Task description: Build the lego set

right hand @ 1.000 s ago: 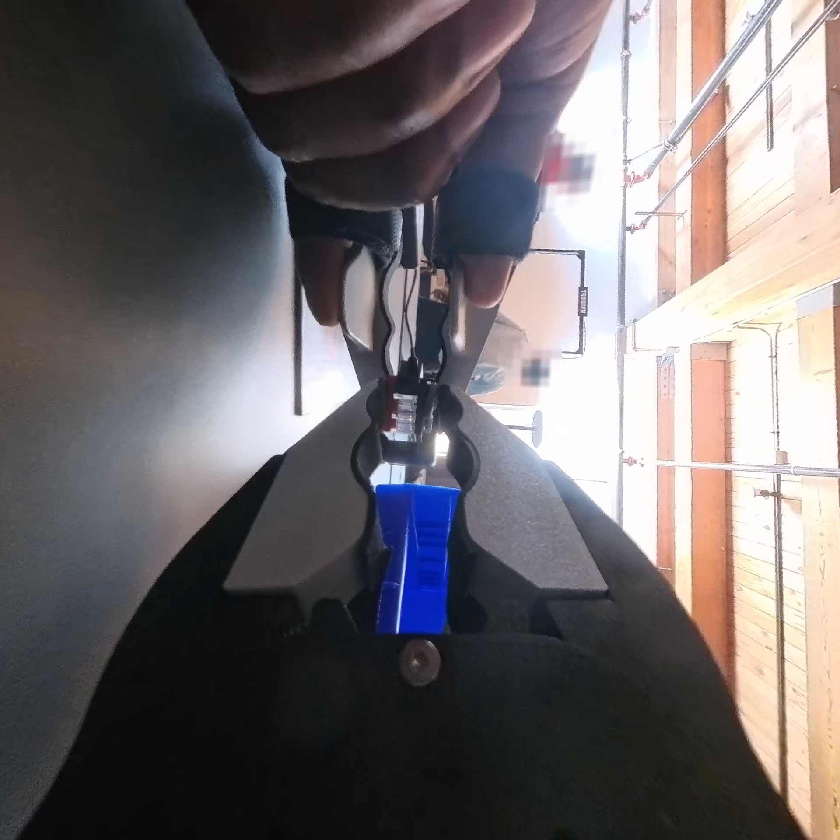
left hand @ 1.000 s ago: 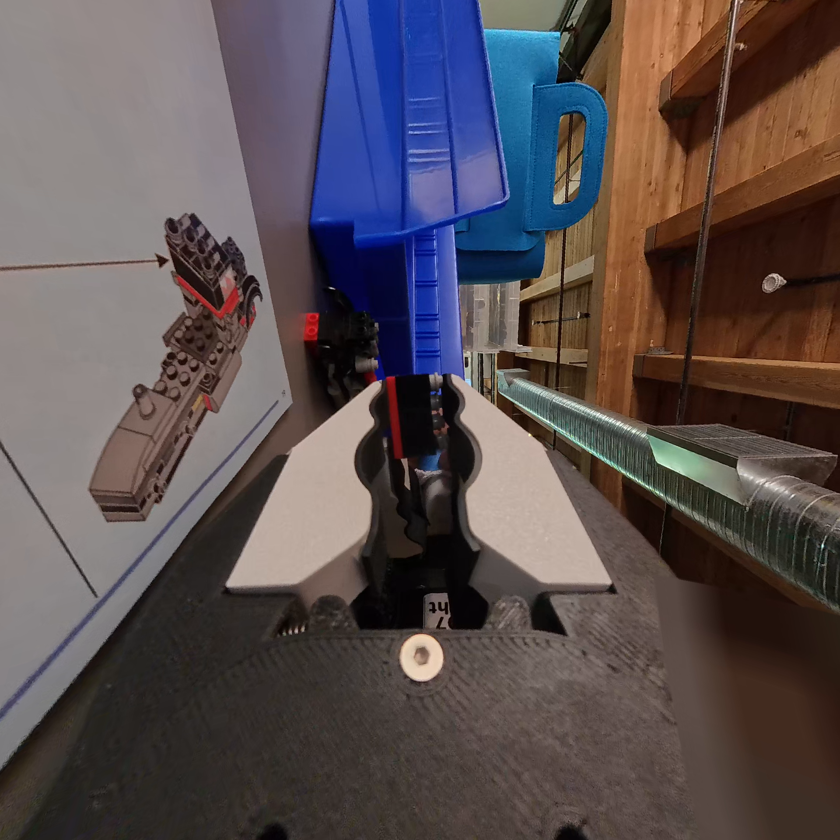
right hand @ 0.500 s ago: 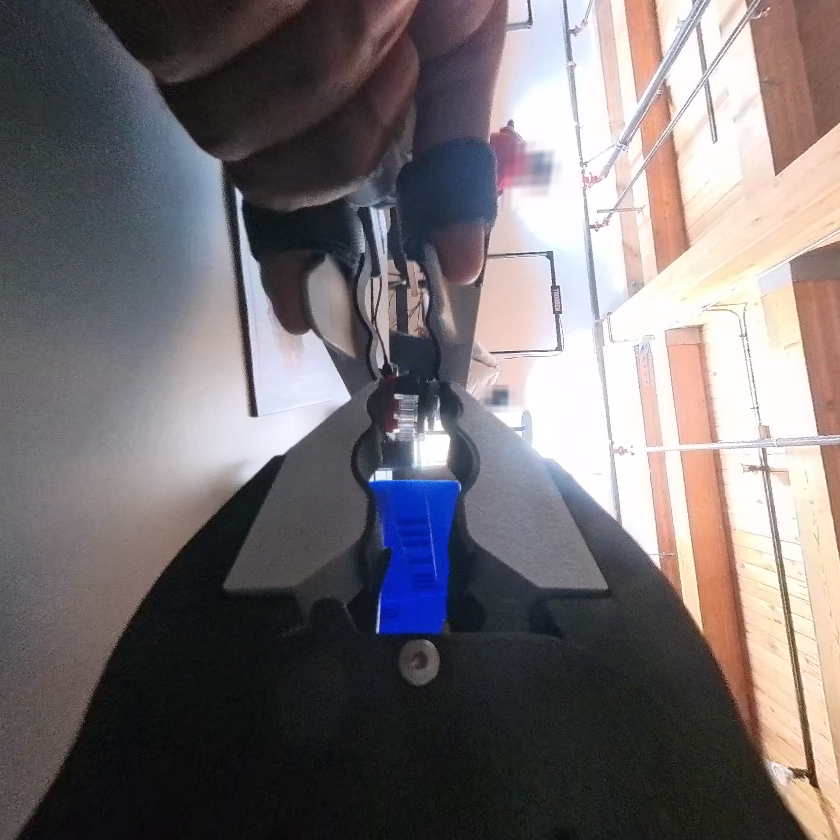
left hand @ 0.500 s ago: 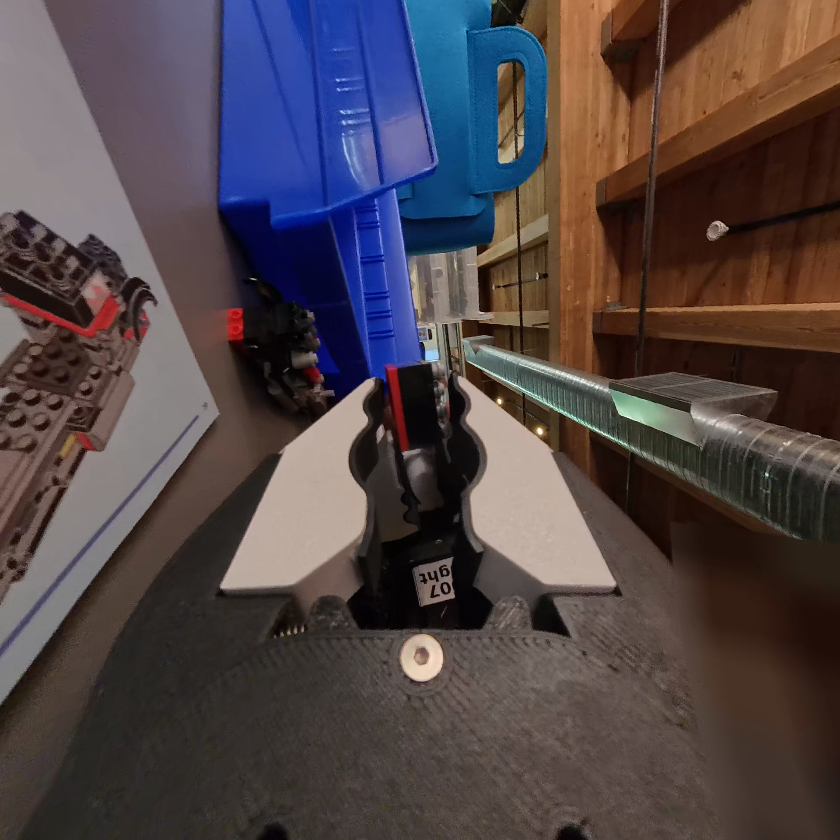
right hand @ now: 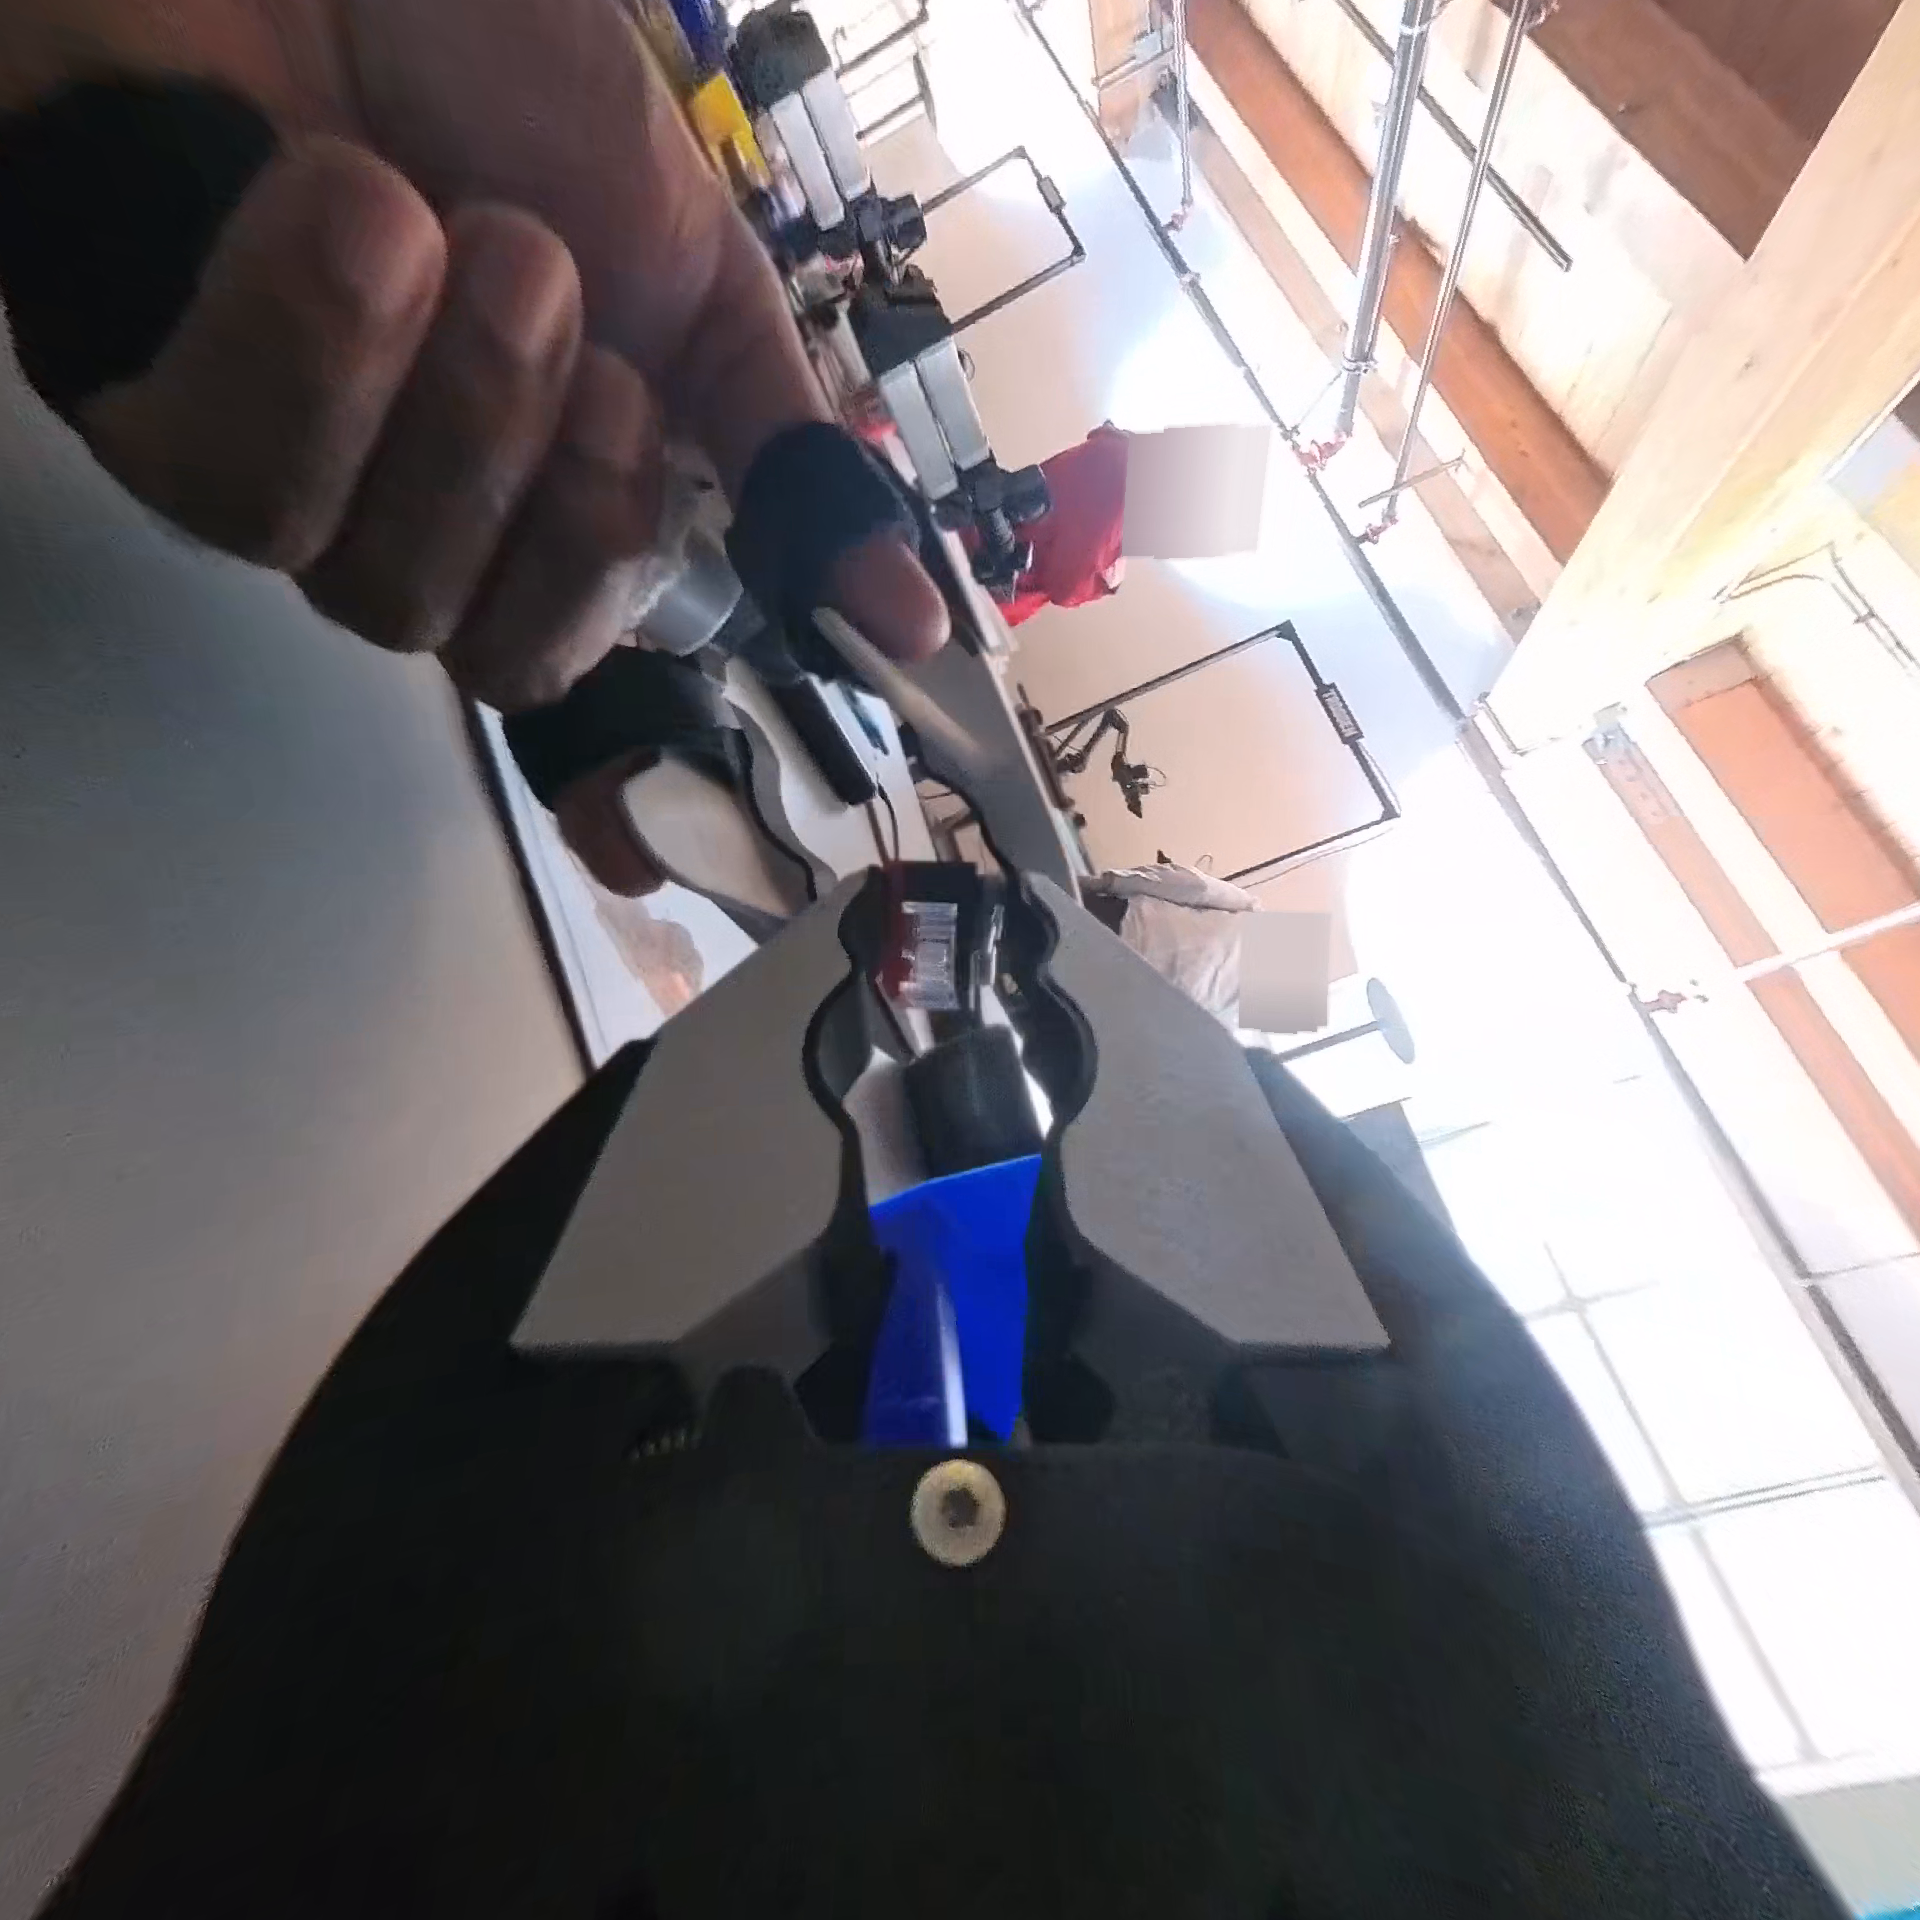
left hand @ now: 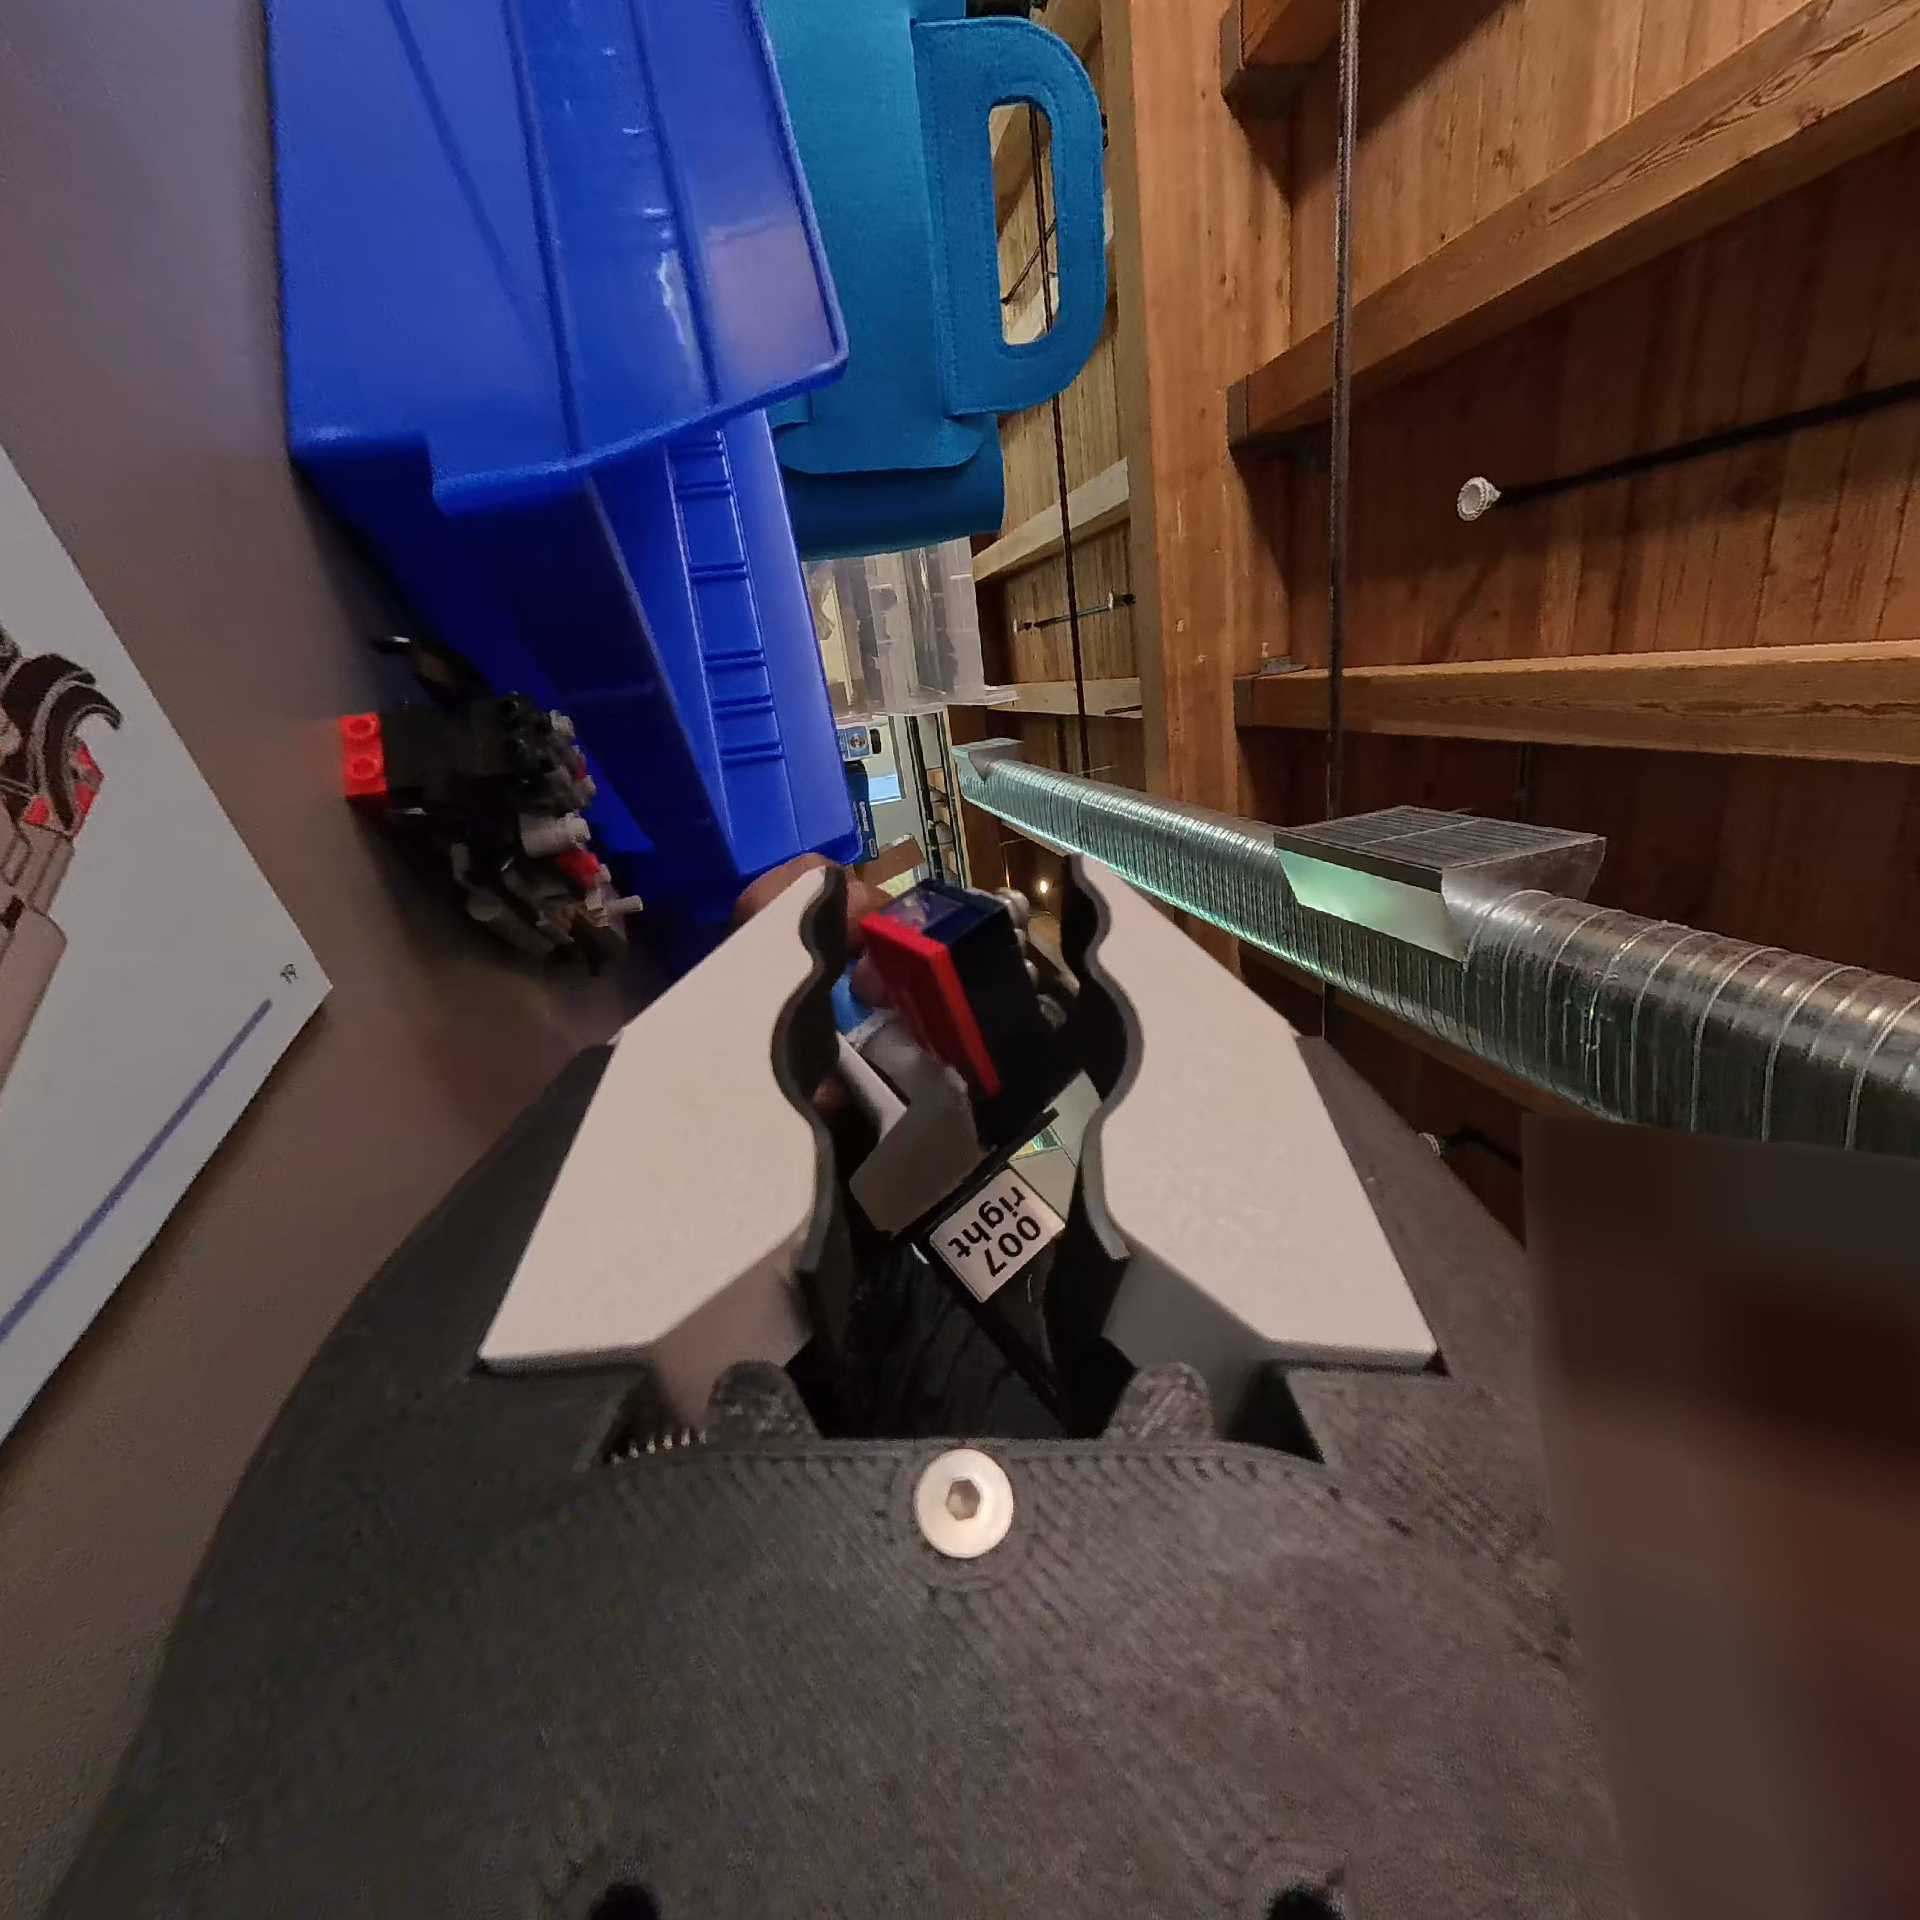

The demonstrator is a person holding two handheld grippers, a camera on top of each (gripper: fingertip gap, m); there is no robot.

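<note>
Two blue bins (left hand: 582,312) beyond brick (left hand: 940,987)

Instruction sheet (left hand: 125,1039) cut off by left edge; blue bin (left hand: 582,312) by top.

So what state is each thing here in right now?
Left gripper: jaws open, gripping nothing.
Right gripper: jaws shut on red-and-black piece.
Part-built model: resting on table, untouched.
Instruction sheet: lying flat.
Blue bin: standing beside model.
</note>
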